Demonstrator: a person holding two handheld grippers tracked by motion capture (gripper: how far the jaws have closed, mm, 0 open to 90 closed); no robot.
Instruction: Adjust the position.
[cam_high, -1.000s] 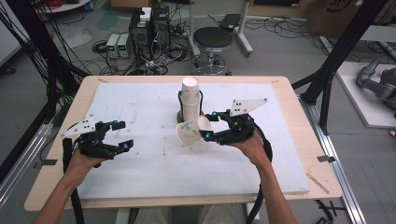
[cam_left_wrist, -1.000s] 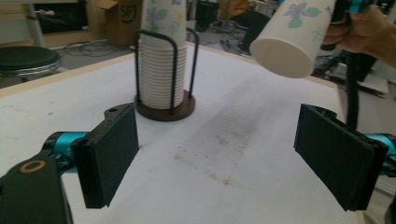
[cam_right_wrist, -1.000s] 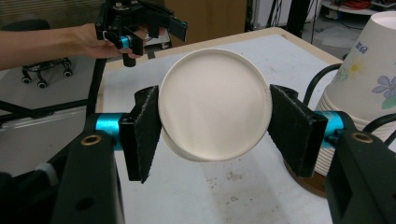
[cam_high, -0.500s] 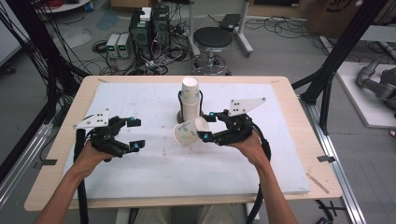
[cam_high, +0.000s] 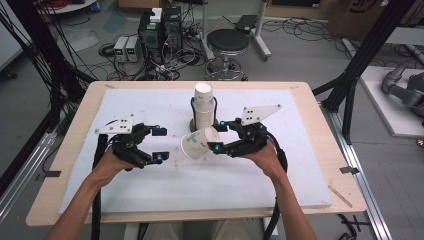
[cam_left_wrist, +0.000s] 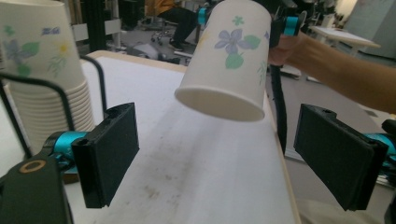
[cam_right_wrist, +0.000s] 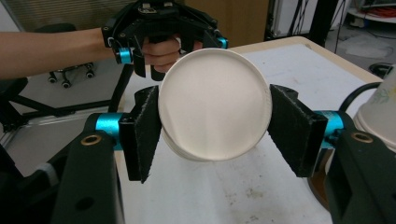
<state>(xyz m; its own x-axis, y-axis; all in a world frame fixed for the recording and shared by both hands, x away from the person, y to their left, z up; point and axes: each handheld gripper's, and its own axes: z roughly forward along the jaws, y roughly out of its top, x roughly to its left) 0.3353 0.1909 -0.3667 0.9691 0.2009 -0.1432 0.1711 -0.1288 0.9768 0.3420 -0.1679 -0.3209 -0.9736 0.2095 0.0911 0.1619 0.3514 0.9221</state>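
Now | right gripper (cam_high: 216, 136): jaws clamped on paper cup (cam_high: 199, 143), held tilted above white table mat (cam_high: 240, 175), mouth toward left gripper (cam_high: 159, 144) | left gripper: jaws apart, nothing between them, near cup | cup stack (cam_high: 204, 105): upright in holder just behind held cup

A wooden table (cam_high: 305, 95) bears a white mat (cam_high: 165, 100) and cup stack (cam_high: 204, 107).
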